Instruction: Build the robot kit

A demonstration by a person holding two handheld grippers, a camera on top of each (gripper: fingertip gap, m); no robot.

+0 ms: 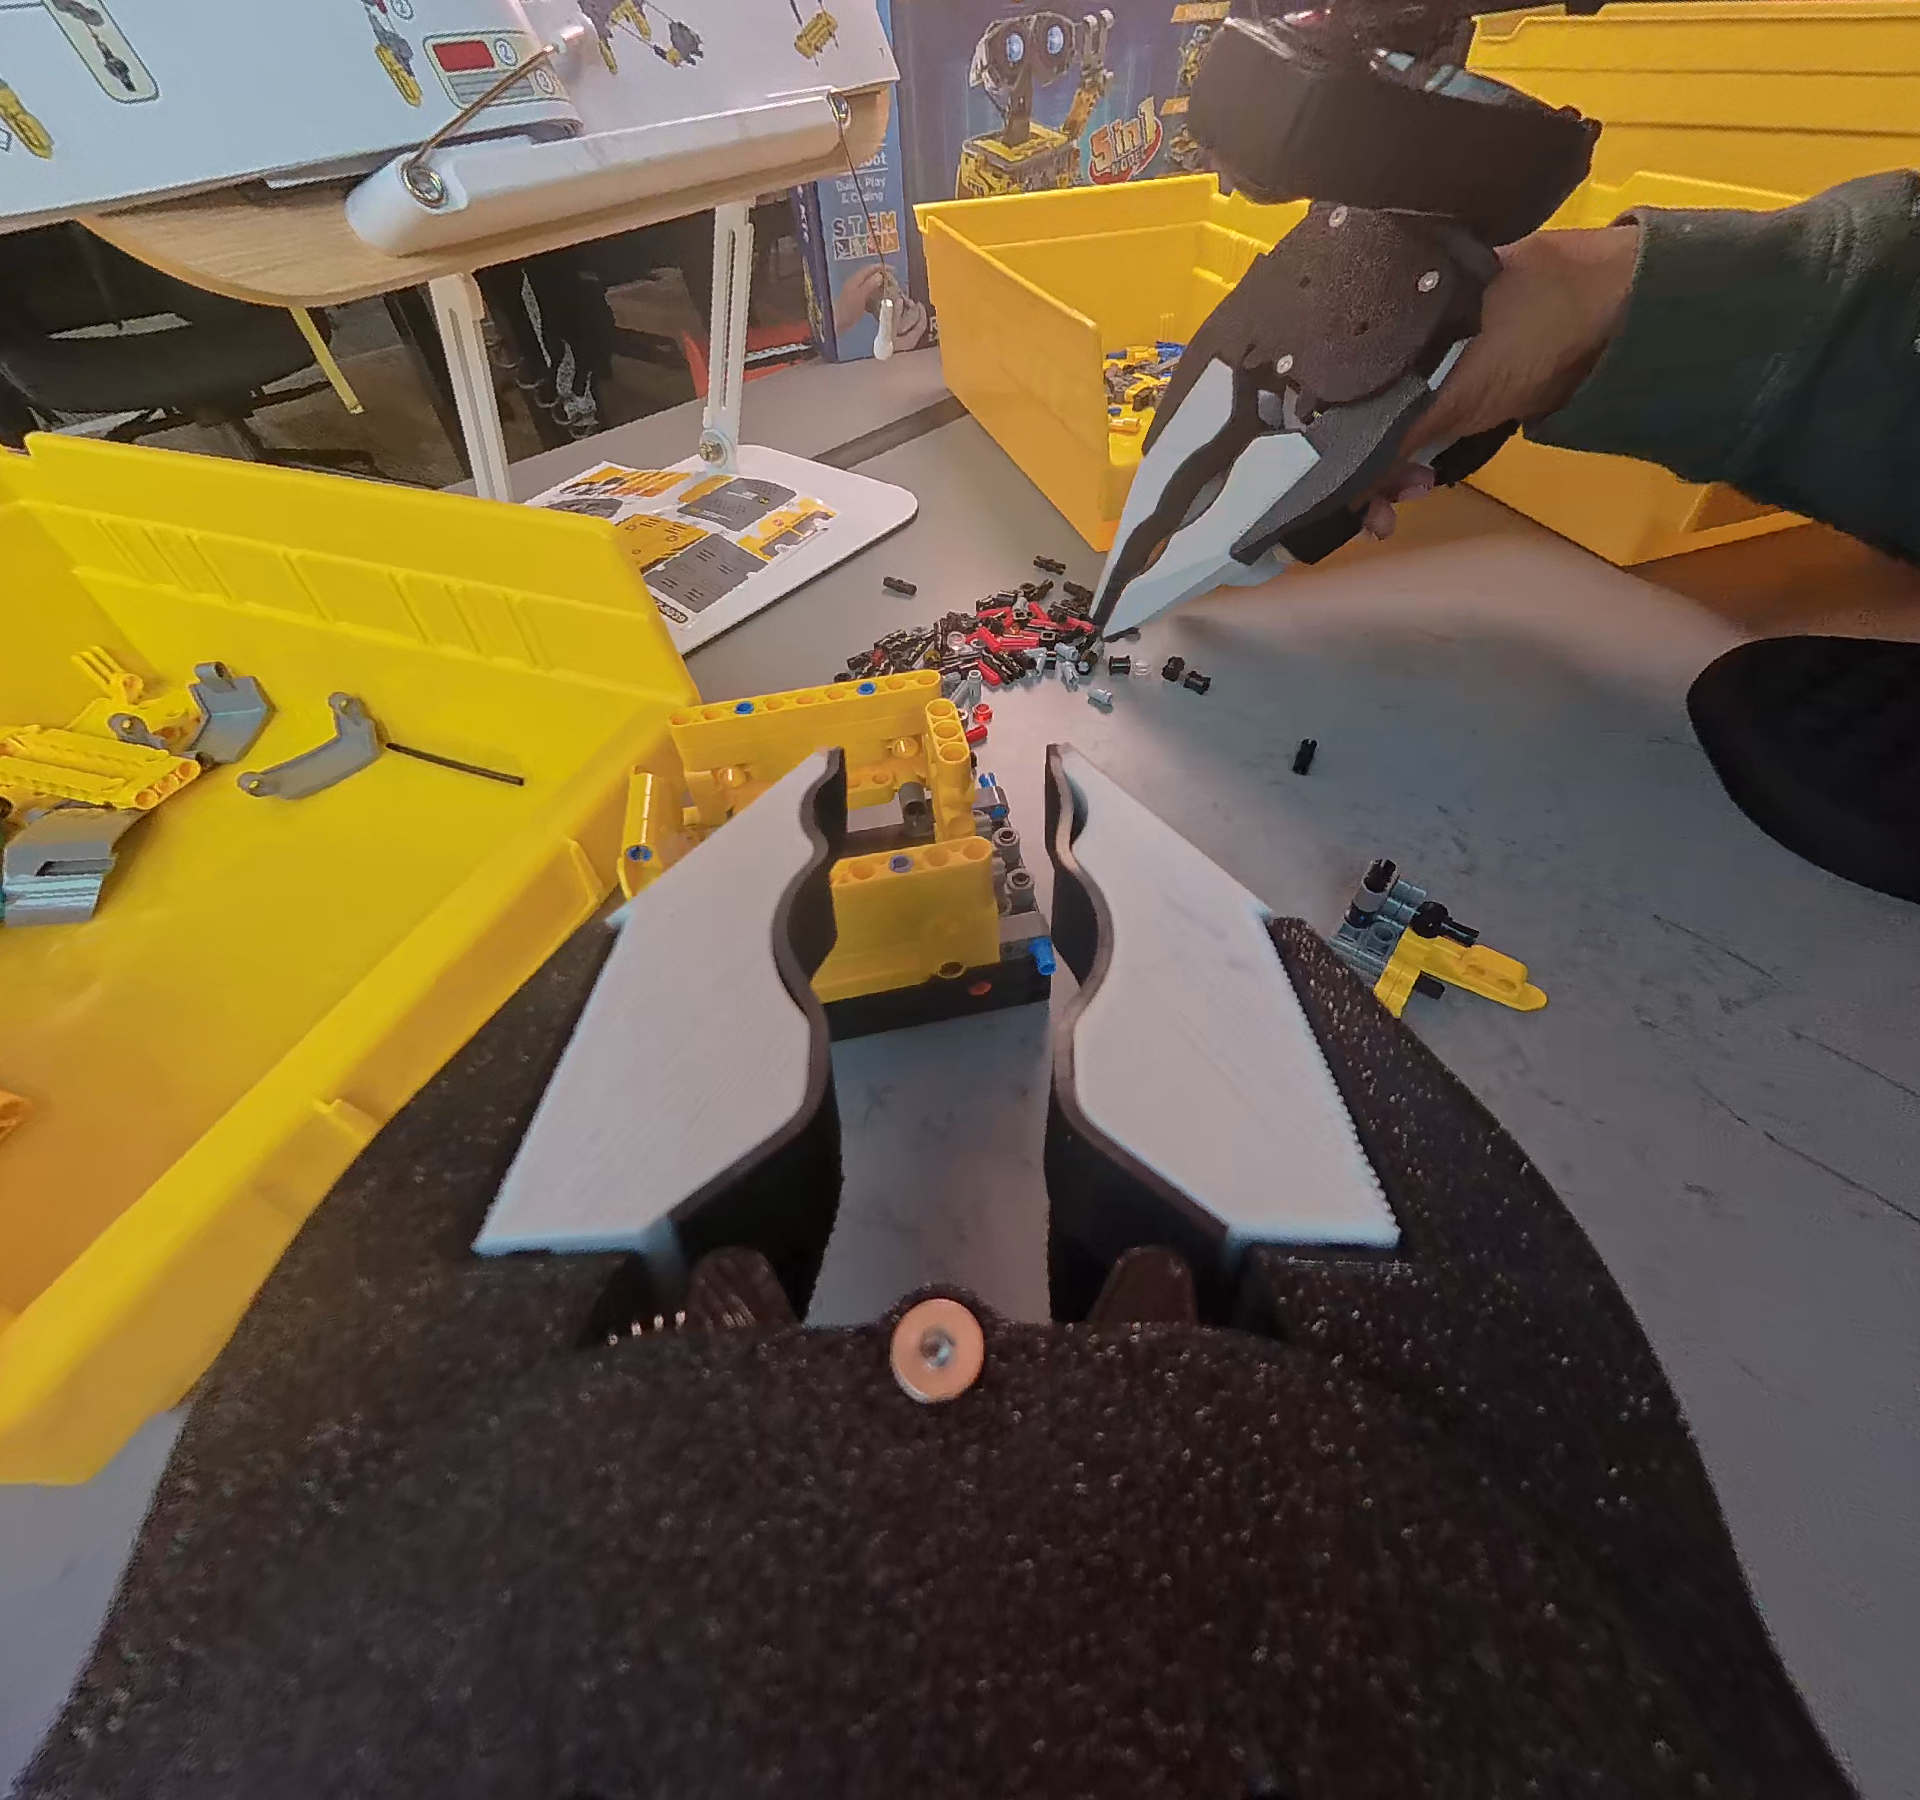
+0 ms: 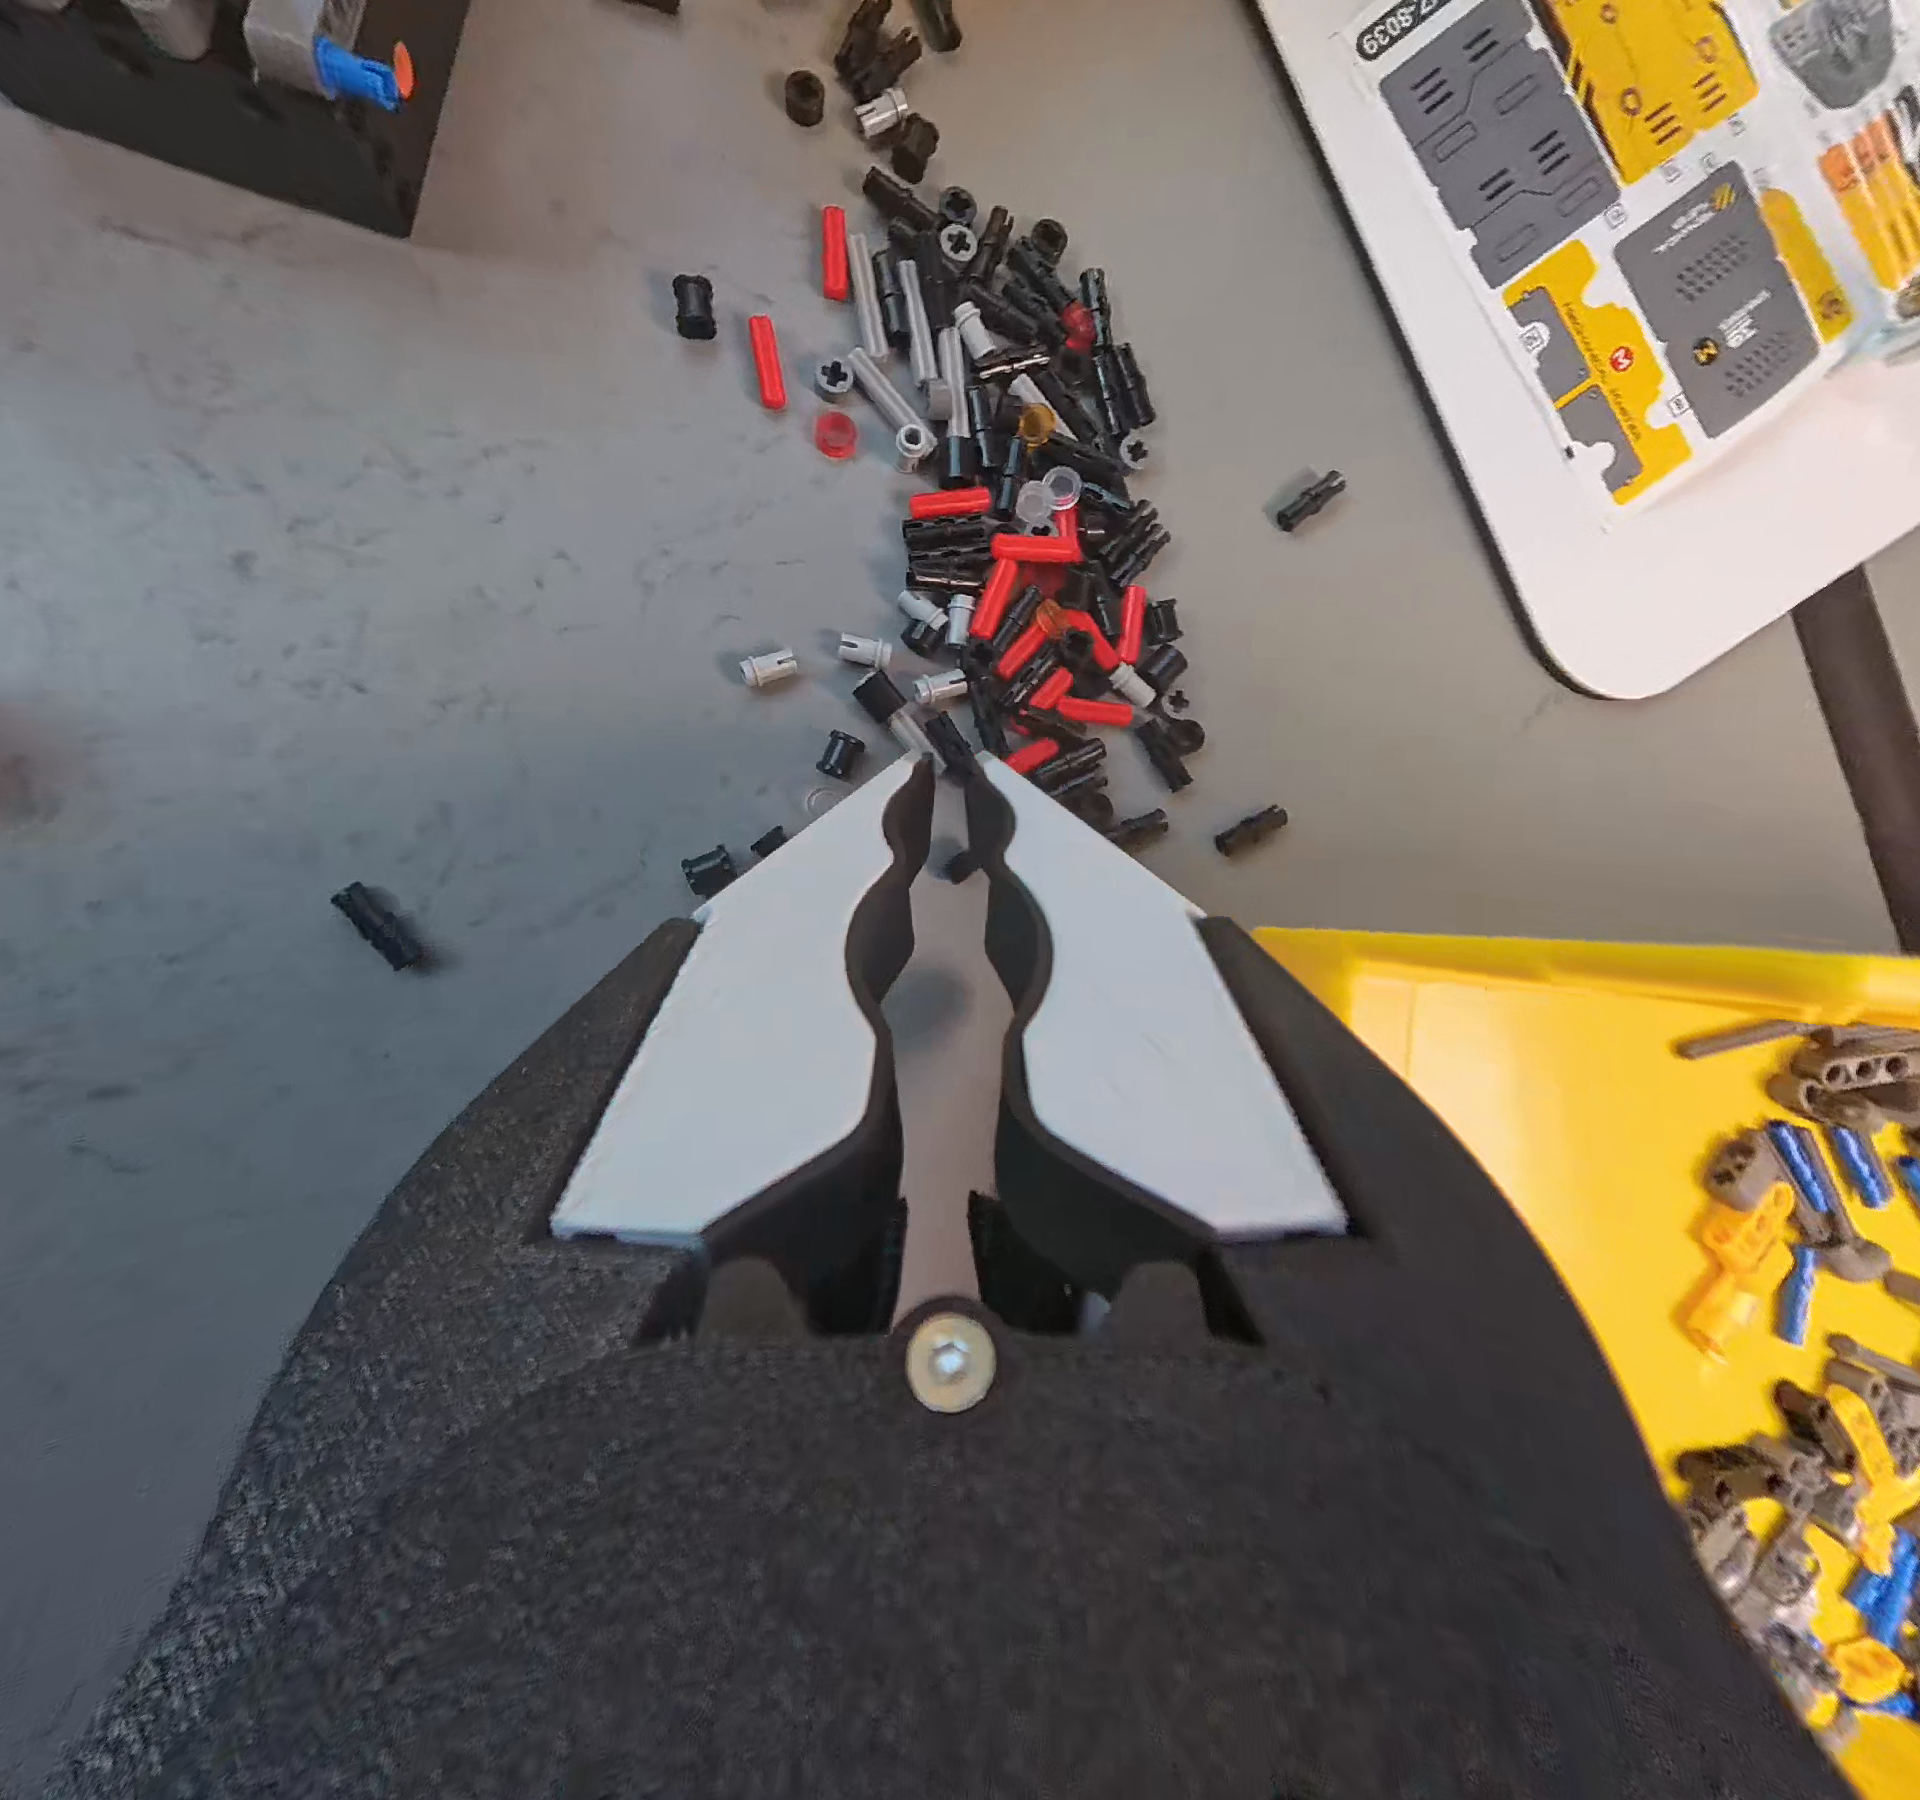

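Observation:
My left gripper [image 1: 943, 763] is closed around a yellow brick assembly [image 1: 904, 903] on a black base, which rests on the grey table; both fingers touch its sides. My right gripper [image 2: 951, 768] points down at the near edge of a pile of small black, red and grey pins [image 2: 1039, 555]. Its tips are nearly together and pinch a small black pin [image 2: 948, 737]. In the left wrist view, the right gripper [image 1: 1107, 623], held by a hand, touches the far side of the same pile [image 1: 987, 638]. A corner of the assembly [image 2: 208, 88] shows in the right wrist view.
A yellow bin [image 1: 312, 919] with loose parts lies left of the assembly. More yellow bins [image 1: 1039, 296] and a kit box stand behind. An instruction booklet sits on a white stand [image 1: 873, 514] with a sticker sheet [image 2: 1610, 244]. A small grey-yellow sub-assembly [image 1: 1434, 950] lies to the right. Across from one pair of fingers to the other is roughly 20 cm.

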